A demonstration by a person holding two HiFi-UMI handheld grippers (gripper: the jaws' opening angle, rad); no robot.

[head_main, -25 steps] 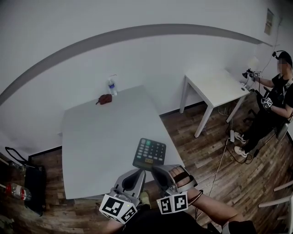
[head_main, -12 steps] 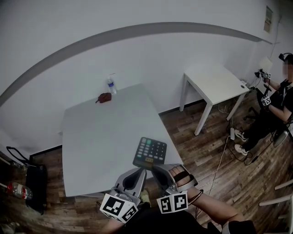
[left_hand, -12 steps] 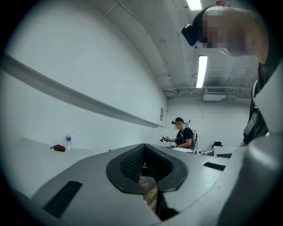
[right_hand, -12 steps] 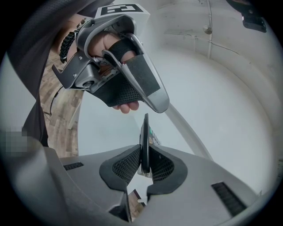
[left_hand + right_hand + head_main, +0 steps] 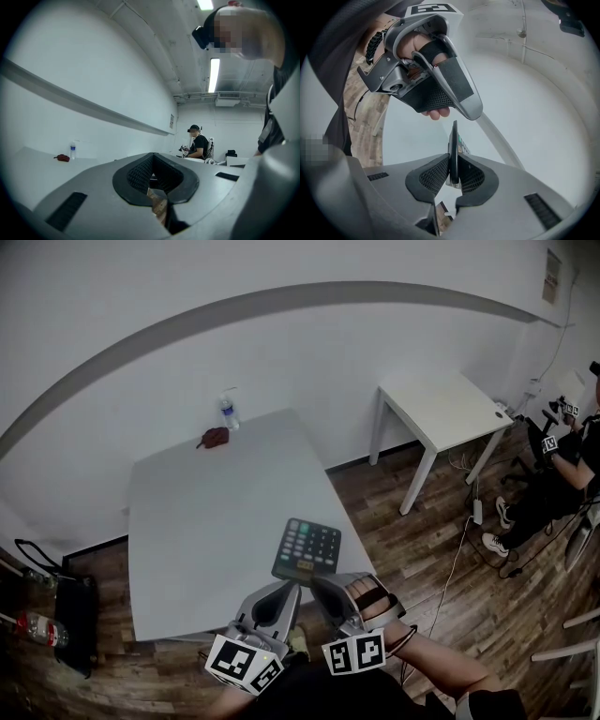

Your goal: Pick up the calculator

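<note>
The dark calculator [image 5: 307,552] with green and grey keys hangs tilted over the near right corner of the white table [image 5: 206,521]. My right gripper [image 5: 323,585] is shut on its near edge. In the right gripper view the calculator [image 5: 453,150] stands edge-on, with the pads of that gripper [image 5: 453,176] pressed on both of its faces. My left gripper [image 5: 289,591] hovers close beside it on the left, shut with nothing in it. It also shows in the right gripper view, where the left gripper [image 5: 471,115] has its fingers together. The left gripper [image 5: 152,161] points level across the table.
A water bottle [image 5: 229,416] and a small red thing [image 5: 216,441] sit at the table's far edge by the wall. A second white table [image 5: 441,409] stands to the right. A seated person [image 5: 562,456] is at the far right. A dark bag [image 5: 70,615] lies on the wooden floor at left.
Both grippers and the calculator keep their places. The seated person has slid toward the picture's right edge.
</note>
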